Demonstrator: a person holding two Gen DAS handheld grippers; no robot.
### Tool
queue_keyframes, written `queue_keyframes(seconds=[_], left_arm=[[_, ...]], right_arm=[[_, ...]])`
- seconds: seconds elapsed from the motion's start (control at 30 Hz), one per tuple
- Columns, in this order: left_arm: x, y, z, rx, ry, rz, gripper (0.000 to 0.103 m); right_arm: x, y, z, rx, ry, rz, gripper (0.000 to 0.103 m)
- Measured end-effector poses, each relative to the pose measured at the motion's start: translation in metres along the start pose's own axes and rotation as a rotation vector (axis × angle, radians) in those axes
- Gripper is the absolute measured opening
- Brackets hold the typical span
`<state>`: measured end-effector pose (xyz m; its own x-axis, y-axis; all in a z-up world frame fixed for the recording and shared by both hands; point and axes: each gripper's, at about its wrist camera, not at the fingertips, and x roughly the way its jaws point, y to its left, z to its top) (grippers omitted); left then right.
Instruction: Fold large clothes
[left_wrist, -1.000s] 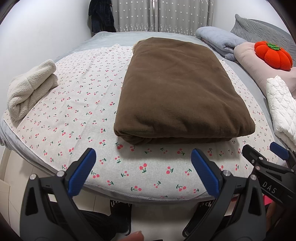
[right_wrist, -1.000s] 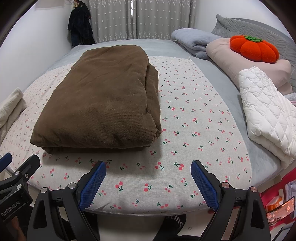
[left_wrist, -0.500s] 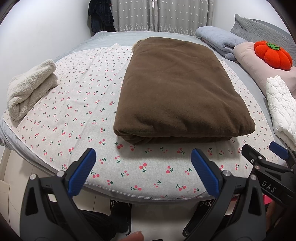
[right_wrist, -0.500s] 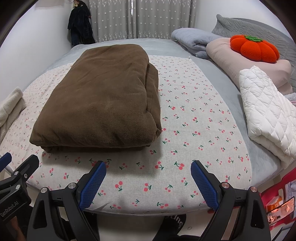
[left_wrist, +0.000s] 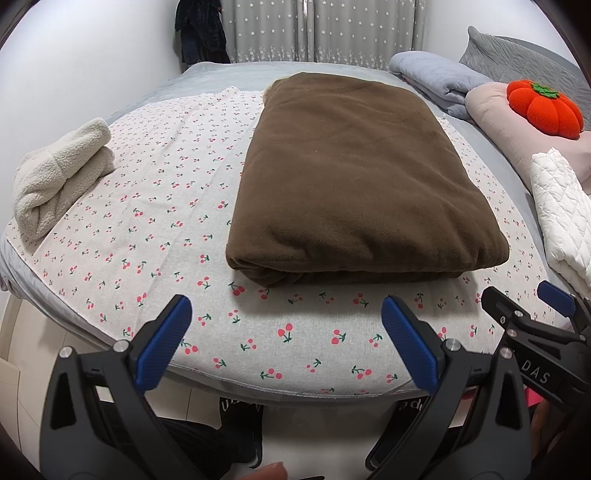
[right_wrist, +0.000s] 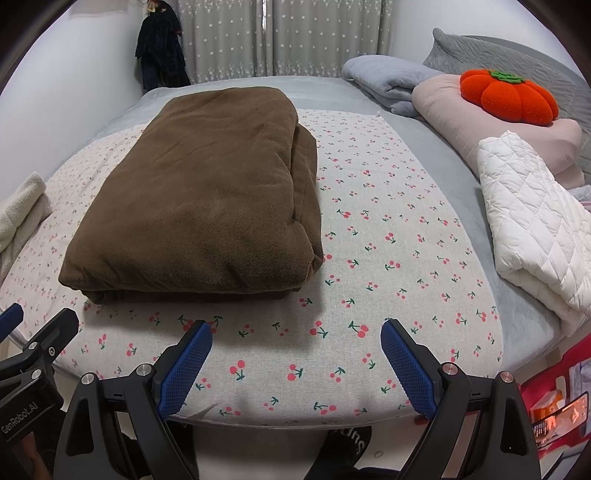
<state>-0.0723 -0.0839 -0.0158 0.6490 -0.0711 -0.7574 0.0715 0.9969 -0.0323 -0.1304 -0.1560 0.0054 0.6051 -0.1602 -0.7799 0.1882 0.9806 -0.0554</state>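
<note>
Both my claws, left gripper (left_wrist: 286, 332) and right gripper (right_wrist: 295, 354), gape apart, holding nothing. Beyond them the folded brown garment (left_wrist: 354, 177) lies on the cherry-print sheet (left_wrist: 147, 229).

Right claw (right_wrist: 295, 339) spread wide, empty, hovering at the bed's near edge. Folded brown fleece garment (right_wrist: 207, 199) lies flat on cherry-print sheet (right_wrist: 388, 258), apart from claw. White quilted bundle (right_wrist: 535, 229) right; orange pumpkin cushion (right_wrist: 508, 96) on pink pillow (right_wrist: 458, 107).
</note>
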Motion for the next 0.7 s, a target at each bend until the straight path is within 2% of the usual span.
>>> queue_keyframes(seconds=[0.7], left_arm=[[0.0093,0.0036,0.0001,0.006,0.021,0.001,0.102]], right_arm=[[0.0003,-0.0029,0.0009,-0.005,0.001,0.008,0.094]])
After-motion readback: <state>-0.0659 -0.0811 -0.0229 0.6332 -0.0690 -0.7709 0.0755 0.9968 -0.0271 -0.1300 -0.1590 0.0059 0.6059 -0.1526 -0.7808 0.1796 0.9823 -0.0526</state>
